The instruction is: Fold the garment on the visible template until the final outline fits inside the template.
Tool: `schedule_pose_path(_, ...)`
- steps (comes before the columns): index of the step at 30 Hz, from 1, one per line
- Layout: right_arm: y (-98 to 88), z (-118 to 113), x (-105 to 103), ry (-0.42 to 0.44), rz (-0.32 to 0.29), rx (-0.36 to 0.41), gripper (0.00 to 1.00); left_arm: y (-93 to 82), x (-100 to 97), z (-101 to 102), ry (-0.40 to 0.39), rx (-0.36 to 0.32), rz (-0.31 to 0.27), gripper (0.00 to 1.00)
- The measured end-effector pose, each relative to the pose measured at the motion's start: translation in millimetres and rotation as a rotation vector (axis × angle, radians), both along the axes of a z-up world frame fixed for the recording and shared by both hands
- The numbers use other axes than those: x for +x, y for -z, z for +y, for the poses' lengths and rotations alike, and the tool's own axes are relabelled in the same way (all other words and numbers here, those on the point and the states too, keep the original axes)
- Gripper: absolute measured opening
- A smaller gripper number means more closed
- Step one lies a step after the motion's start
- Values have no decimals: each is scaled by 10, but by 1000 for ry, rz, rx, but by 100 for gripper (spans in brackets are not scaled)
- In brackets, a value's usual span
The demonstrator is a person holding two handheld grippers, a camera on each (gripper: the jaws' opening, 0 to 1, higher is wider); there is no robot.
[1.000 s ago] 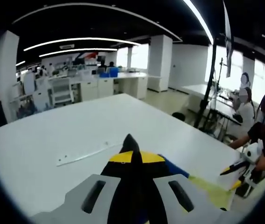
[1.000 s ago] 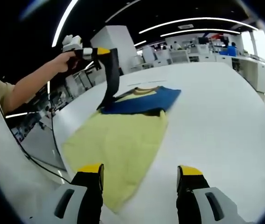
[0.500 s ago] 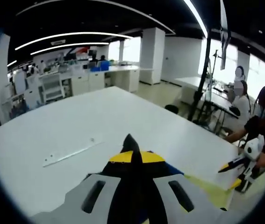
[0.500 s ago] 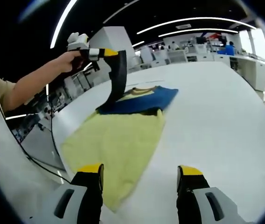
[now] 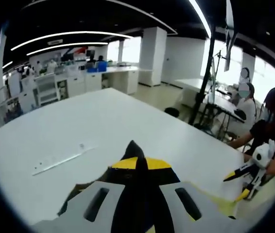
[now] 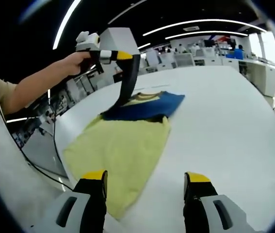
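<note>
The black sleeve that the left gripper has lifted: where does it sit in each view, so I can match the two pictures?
Left gripper view: the black sleeve runs up the bottom centre, pinched between that view's own jaws.
Right gripper view: it hangs upper left of centre from the left gripper, down to the garment.
Shared landmark: the yellow template, seen at lower right in the left gripper view.

One garment (image 6: 127, 141), yellow with blue-black upper part. One white tabletop (image 6: 224, 131). Two grippers: left gripper (image 6: 125, 56), right gripper (image 6: 144, 182). One pale strip (image 5: 62, 160) on tabletop.
</note>
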State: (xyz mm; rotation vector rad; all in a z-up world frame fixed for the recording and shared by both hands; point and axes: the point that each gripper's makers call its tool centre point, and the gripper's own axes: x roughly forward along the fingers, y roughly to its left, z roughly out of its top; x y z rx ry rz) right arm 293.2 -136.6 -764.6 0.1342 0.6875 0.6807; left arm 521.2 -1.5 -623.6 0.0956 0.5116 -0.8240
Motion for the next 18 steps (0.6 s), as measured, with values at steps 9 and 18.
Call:
schedule_pose_path(9,27,-29,-15,8,6,-6,62,287,-21,-249,38,15,50,0)
schedule_pose_path(18,10,-105,-21,27,2,-4,62,293,-68,-322,59,-26,60,0)
